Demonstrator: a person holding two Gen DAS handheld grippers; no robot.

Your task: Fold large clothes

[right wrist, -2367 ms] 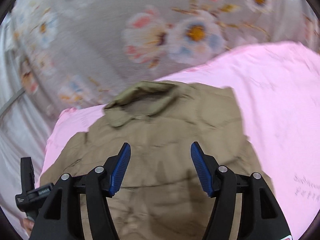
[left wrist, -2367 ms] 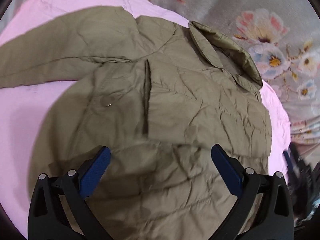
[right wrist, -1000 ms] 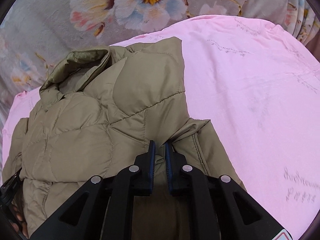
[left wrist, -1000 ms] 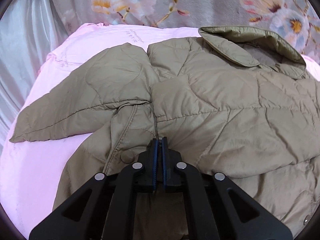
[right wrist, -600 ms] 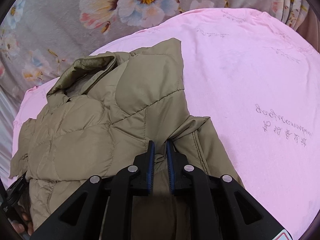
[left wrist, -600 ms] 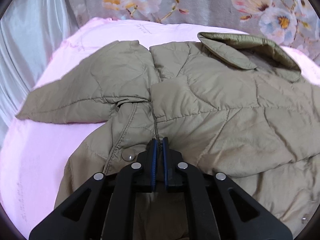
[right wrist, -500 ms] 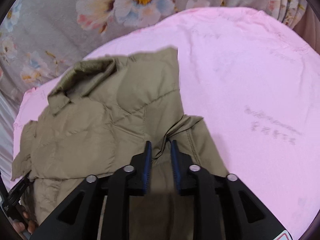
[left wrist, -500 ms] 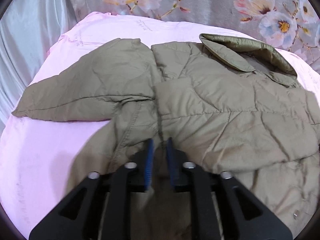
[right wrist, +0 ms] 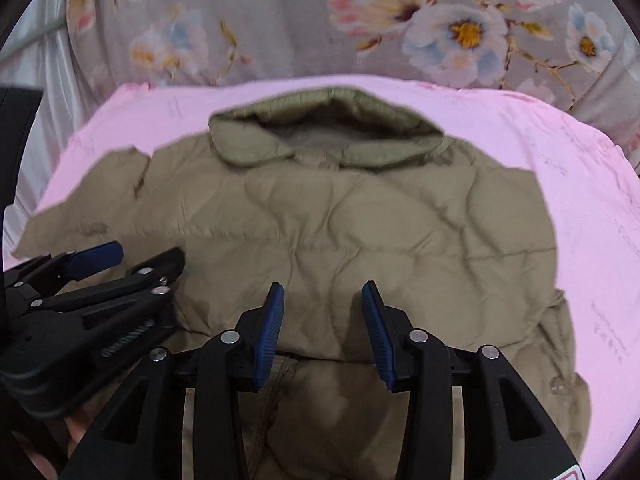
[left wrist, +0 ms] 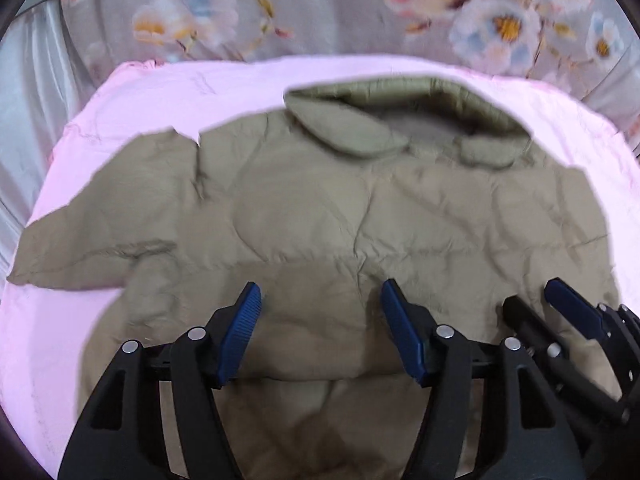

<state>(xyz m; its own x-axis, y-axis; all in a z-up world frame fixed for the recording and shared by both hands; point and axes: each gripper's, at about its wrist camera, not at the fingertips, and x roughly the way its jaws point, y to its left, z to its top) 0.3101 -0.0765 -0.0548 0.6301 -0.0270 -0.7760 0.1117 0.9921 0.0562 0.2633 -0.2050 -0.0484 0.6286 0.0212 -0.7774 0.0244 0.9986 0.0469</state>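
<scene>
An olive quilted jacket (left wrist: pixel 320 208) lies spread on a pink sheet (left wrist: pixel 132 96), collar (left wrist: pixel 404 120) at the far side. One sleeve (left wrist: pixel 92 236) reaches out to the left. The lower part is folded up over the body. My left gripper (left wrist: pixel 320 320) is open and empty above the fold edge. My right gripper (right wrist: pixel 323 312) is open and empty over the jacket (right wrist: pixel 360 220), just right of the left one. Each gripper shows in the other's view: the right one (left wrist: pixel 536 308) and the left one (right wrist: pixel 148 256).
The pink sheet (right wrist: pixel 592 208) covers a bed. A grey curtain with flowers (right wrist: pixel 400 12) hangs behind it. Pale silvery fabric (left wrist: pixel 28 80) hangs at the left. A snap button (right wrist: pixel 558 390) shows on the jacket's right hem.
Both grippers were shut on the jacket's lower edge and carried it up over the body. Both have since opened and let go, and they now stand close together over the middle.
</scene>
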